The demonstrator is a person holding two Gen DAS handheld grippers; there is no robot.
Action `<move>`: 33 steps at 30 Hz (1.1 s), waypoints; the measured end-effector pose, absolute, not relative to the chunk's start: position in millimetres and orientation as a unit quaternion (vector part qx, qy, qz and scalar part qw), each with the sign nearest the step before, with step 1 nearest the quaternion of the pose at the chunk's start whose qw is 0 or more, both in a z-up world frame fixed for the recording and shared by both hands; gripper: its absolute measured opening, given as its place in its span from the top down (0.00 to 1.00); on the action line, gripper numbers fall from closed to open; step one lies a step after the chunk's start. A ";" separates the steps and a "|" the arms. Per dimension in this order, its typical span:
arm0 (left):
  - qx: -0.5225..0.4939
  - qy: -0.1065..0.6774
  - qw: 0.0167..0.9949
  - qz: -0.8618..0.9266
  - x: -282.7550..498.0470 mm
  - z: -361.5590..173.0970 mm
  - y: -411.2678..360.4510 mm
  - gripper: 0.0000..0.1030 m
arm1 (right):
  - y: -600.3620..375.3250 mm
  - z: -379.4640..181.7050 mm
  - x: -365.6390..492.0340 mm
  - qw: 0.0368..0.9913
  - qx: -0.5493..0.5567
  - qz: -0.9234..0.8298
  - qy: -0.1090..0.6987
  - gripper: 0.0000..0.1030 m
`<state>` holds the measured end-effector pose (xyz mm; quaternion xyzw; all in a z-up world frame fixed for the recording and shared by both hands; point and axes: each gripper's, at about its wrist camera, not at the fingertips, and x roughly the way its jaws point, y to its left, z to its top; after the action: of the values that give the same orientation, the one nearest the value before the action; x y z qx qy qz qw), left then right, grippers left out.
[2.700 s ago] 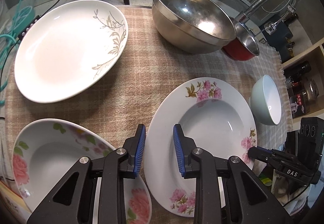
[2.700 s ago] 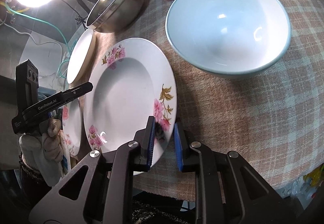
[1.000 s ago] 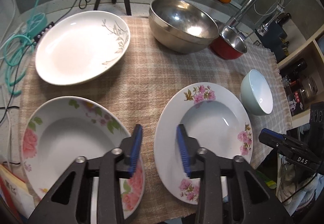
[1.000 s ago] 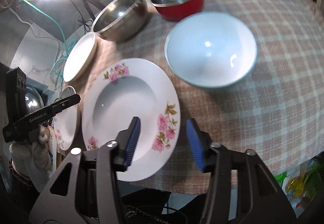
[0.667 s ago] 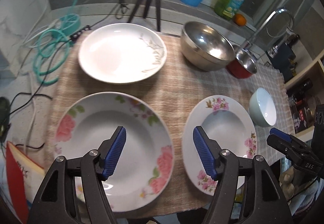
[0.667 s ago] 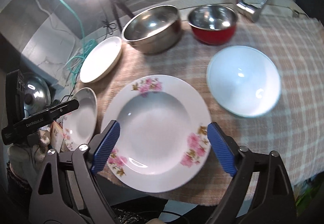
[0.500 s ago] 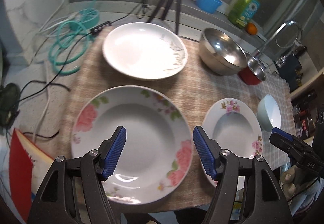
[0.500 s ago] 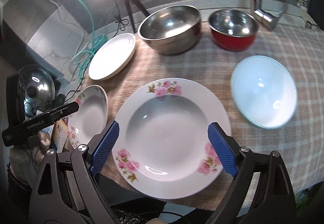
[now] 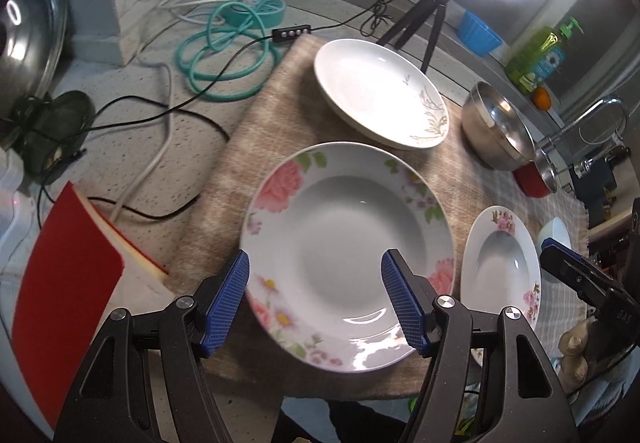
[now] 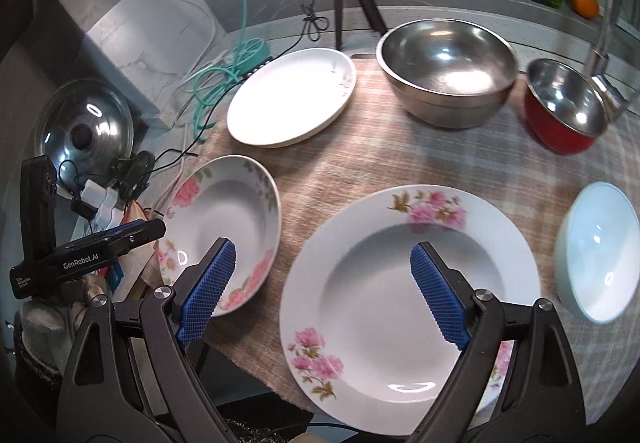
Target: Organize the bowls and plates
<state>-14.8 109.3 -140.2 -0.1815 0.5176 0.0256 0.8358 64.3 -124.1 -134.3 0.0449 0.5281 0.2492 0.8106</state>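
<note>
Both grippers have pulled back and up from the cloth. The right gripper, which was nipped on the near rim of the pink-flower plate, has let go and its jaws have just been opening wide; they now hang apart above the plate, clear of it as far as I can tell. The left gripper has swung over from that plate to above the rose plate, its jaws likewise spread with nothing between them.
</note>
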 end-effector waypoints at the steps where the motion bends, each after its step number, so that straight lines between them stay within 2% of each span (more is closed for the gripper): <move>1: -0.183 0.518 0.835 0.028 -16.3 -141.2 111.2 0.34 | -119.9 -135.0 65.7 0.808 0.044 0.255 0.529 0.11; 5: -0.192 0.519 0.833 0.031 -19.8 -146.6 117.9 0.34 | -98.6 -140.0 71.1 0.802 0.030 0.272 0.531 0.11; 10: -0.199 0.522 0.829 0.027 -22.4 -153.7 121.7 0.38 | -77.3 -150.2 75.7 0.790 0.015 0.289 0.541 0.14; 12: -0.199 0.525 0.827 0.026 -22.6 -156.1 122.8 0.45 | -69.8 -155.3 78.1 0.784 0.009 0.294 0.547 0.20; 18: -0.205 0.530 0.823 0.022 -21.7 -162.0 124.8 0.55 | -53.6 -171.5 85.2 0.766 -0.006 0.302 0.568 0.40; 29: -0.214 0.538 0.815 0.020 -19.5 -170.9 129.2 0.65 | -43.5 -193.9 95.5 0.747 -0.011 0.298 0.594 0.64; 33: -0.214 0.539 0.815 0.021 -19.1 -171.6 130.6 0.69 | -39.9 -199.8 96.7 0.738 -0.014 0.303 0.603 0.80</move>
<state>-19.1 130.6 -171.6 -0.2139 0.5388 0.0209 0.8146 96.7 -39.9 -199.8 -0.0137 0.6031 0.3032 0.7377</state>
